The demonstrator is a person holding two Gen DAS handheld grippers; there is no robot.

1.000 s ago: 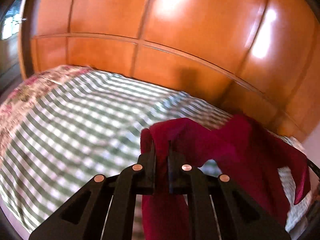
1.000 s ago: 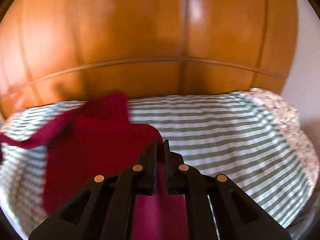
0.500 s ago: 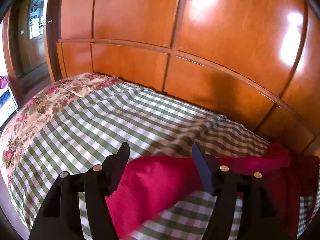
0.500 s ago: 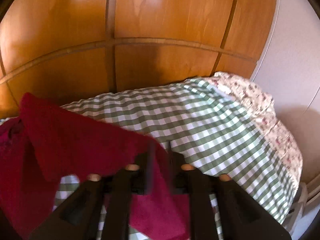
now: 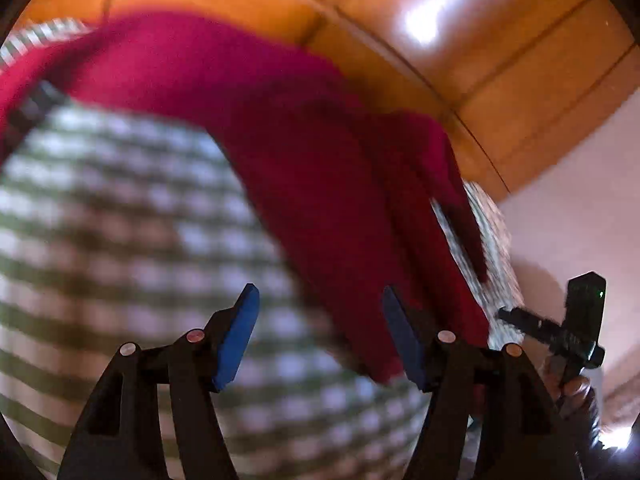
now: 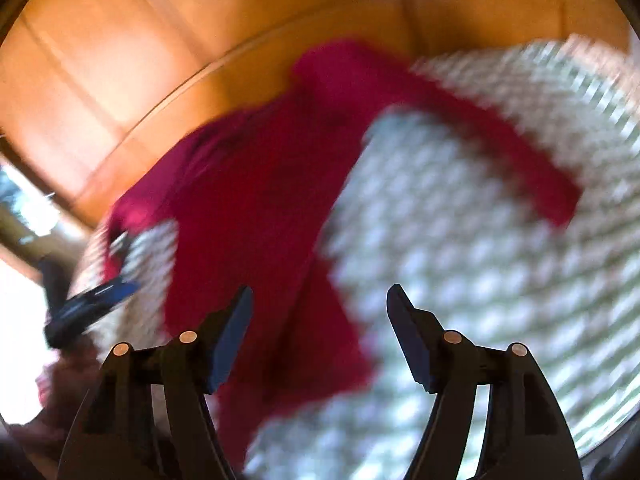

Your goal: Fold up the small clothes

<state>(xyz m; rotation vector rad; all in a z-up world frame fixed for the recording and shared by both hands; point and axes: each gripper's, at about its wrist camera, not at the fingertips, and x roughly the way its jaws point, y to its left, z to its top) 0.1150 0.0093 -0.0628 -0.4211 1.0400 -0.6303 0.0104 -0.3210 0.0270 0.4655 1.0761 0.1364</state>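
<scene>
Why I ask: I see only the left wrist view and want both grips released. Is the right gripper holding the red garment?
Observer: No. The right gripper is open. Its fingers have just been opening, and the red garment shows between them, unpinched.
Operator: What lies on its right side?
Observer: A red strip of the garment reaches right across the checked bedspread; blur hides any creases.
</scene>
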